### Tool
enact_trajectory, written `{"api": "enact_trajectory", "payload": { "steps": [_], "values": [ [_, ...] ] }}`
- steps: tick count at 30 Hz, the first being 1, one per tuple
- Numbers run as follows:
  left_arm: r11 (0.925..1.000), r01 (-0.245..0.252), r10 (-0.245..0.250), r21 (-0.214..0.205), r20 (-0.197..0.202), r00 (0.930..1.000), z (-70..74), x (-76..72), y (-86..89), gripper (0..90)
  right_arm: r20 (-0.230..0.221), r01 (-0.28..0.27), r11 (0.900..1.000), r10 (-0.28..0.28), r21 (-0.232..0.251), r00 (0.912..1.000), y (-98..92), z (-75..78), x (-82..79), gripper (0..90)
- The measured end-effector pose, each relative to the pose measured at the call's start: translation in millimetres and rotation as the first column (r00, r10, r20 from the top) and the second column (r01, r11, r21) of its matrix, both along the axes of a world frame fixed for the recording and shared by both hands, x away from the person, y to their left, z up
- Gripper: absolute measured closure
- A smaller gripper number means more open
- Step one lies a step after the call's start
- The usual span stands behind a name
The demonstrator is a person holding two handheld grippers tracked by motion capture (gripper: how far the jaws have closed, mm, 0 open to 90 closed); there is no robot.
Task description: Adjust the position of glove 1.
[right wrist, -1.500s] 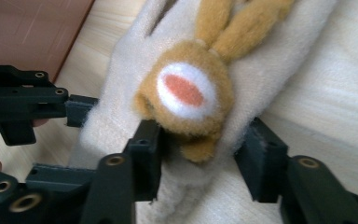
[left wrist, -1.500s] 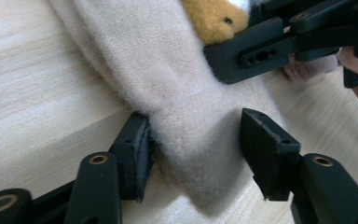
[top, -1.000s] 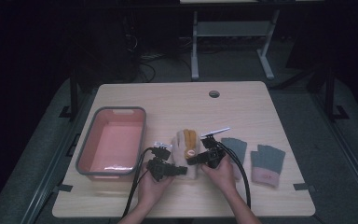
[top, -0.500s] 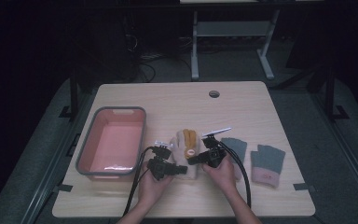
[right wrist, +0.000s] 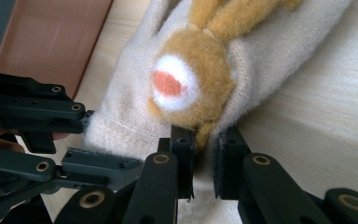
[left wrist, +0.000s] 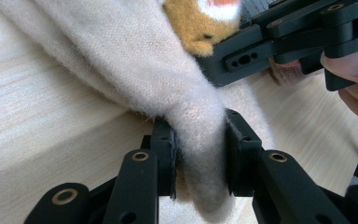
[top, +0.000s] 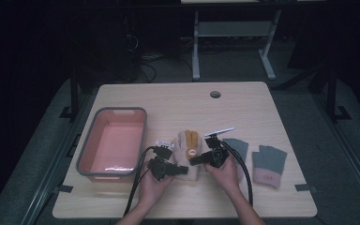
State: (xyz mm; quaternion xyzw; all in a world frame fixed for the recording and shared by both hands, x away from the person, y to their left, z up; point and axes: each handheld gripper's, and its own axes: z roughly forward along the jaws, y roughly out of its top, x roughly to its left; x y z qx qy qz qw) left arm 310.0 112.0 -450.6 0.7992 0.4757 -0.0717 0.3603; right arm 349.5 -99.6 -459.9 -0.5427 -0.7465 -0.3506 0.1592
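Cream fleece mitten [top: 186, 151] with a tan plush animal face sewn on lies flat near the front middle of the pale wooden table [top: 178, 101], between the two grippers. From the high view its near end is covered by the grippers and hands, so the outline there cannot be made out, and the plush patch reads as little more than an orange-brown blob. In the left gripper view the mitten runs off the top edge, and its plush face is cut off at the top. What kind of animal the face shows cannot be told.

The left gripper [left wrist: 199, 154] has a fold of the cream fleece squeezed between its two black jaws; the fabric bulges above and below the pads and the jaws are pressed narrow on it. The right gripper [right wrist: 204, 158] has just been closing its jaws, and they are clamped on the mitten's edge just under the tan plush, with cream fleece and a tuft of tan fur caught between the pads. The two grippers sit close together, the left one's jaws visible just beside the mitten in the right gripper view.

To the left of the mitten stands a pink rectangular plastic bin with a grey rim [top: 141, 123]. To the right lie two grey fingerless knit gloves with pinkish cuffs [top: 268, 162], apart from the mitten.
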Motion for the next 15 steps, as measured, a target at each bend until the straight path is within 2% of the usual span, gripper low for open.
{"api": "enact_trajectory", "payload": {
  "steps": [1,5,15],
  "values": [
    [1.0000,0.001,-0.001,0.002,0.002,1.0000,0.6,-0.2,-0.2,69.2,0.010,-0.004,1.0000,0.004,0.001,0.9999,-0.6,0.0,0.2,80.7],
    [0.9999,0.013,-0.013,0.009,0.004,0.9999,4.0,-0.1,-1.0,69.3,0.002,-0.006,1.0000,0.006,0.007,1.0000,-2.2,3.0,-0.8,80.8],
    [0.9997,0.022,-0.022,-0.005,0.009,0.9997,9.1,0.0,-0.4,69.4,0.006,-0.007,0.9995,0.007,0.032,1.0000,-7.5,8.4,-2.3,81.0]
  ]
}}
